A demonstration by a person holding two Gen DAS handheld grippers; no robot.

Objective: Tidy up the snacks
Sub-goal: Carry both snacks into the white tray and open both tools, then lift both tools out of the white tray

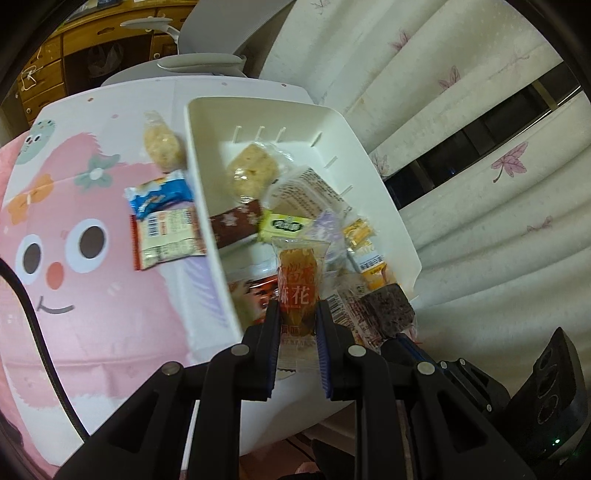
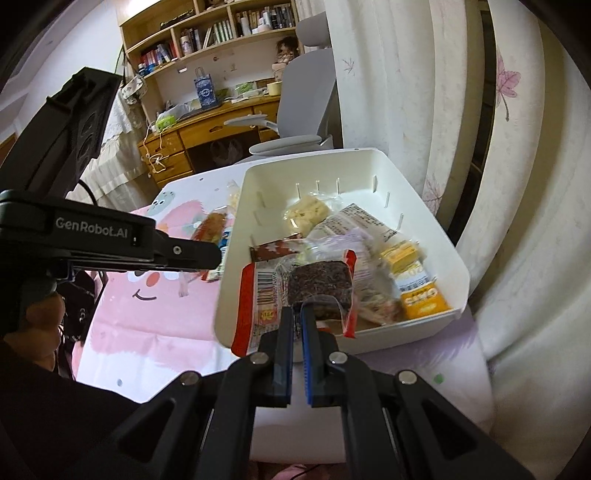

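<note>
Nearest me, my left gripper [image 1: 297,314] is clamped on an orange twist-snack packet [image 1: 298,286], clear wrapper with red lettering, held upright over the near end of the white bin [image 1: 325,122]. My right gripper [image 2: 297,315] has its jaws pinched together on the clear wrapper edge of a dark brown cake [image 2: 319,286], which hangs above the bin's near-left corner, over a red-edged packet [image 2: 260,295] with a barcode.

The bin sits on the bench [image 1: 110,314], on its pink cartoon cover, hard against the curtain [image 1: 480,184] on the right. In the bin I see a pale rice-cake round [image 1: 251,173], a brown bar with white flowers [image 1: 236,221], a yellow-green packet [image 1: 284,227], a clear packet with printed text [image 1: 299,194], and a yellow-orange sachet [image 2: 421,295] at the near right.

Left of the bin, on the bench: a red-bordered packet with barcode [image 1: 166,236], a blue-and-white packet [image 1: 159,197] touching it on the far side, then a second rice-cake round [image 1: 162,144].

Farther off, a grey chair [image 2: 303,107], a wooden desk [image 2: 207,136], bookshelves [image 2: 207,29].
</note>
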